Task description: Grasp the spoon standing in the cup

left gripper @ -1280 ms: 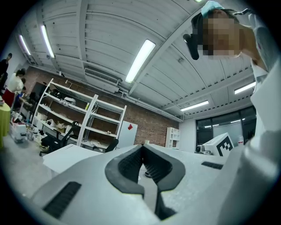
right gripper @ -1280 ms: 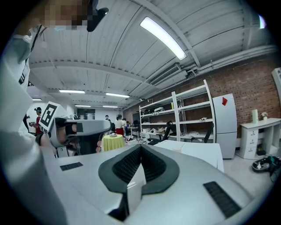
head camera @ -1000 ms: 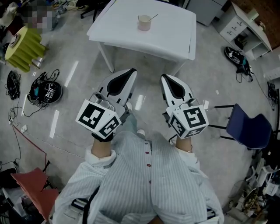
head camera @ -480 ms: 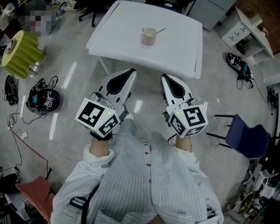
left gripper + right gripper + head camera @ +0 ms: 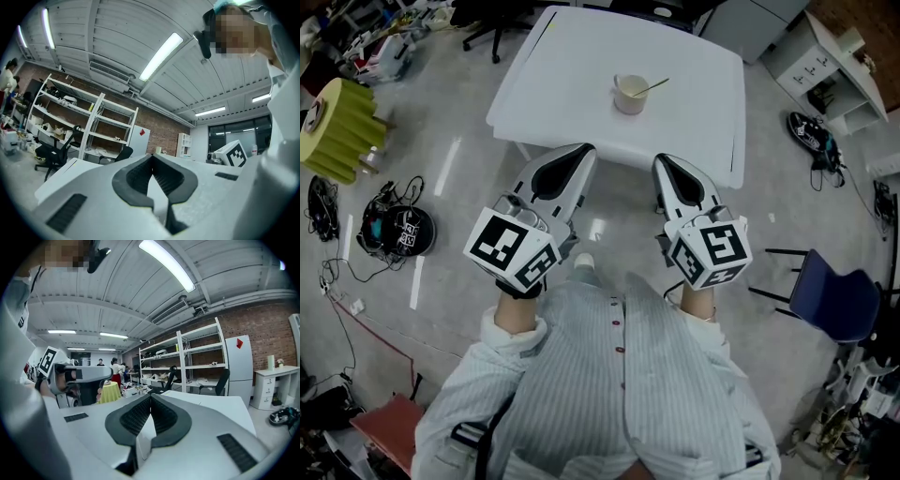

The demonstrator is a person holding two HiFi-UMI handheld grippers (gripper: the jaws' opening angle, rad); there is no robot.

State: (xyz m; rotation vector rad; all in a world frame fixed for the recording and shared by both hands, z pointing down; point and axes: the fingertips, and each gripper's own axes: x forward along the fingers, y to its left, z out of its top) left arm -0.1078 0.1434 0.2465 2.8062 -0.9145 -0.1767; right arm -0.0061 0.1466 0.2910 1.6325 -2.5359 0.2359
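Note:
In the head view a pale cup (image 5: 630, 94) stands on the white table (image 5: 572, 84), with a spoon (image 5: 652, 87) leaning out to its right. My left gripper (image 5: 586, 150) and right gripper (image 5: 659, 160) hang side by side short of the table's near edge, well apart from the cup. Both are shut with nothing between the jaws. In the left gripper view the left gripper (image 5: 152, 157) has its tips touching, and in the right gripper view the right gripper (image 5: 150, 397) does too. Neither gripper view shows the cup or the spoon.
A blue chair (image 5: 834, 291) stands at the right and a yellow stool (image 5: 337, 127) at the left. Cables and a headset (image 5: 394, 225) lie on the floor at left. Shelving (image 5: 187, 362) and people stand far off in the gripper views.
The table and cup have shifted down and to the right in the head view, coming nearer. Both grippers keep the same pose and stay shut.

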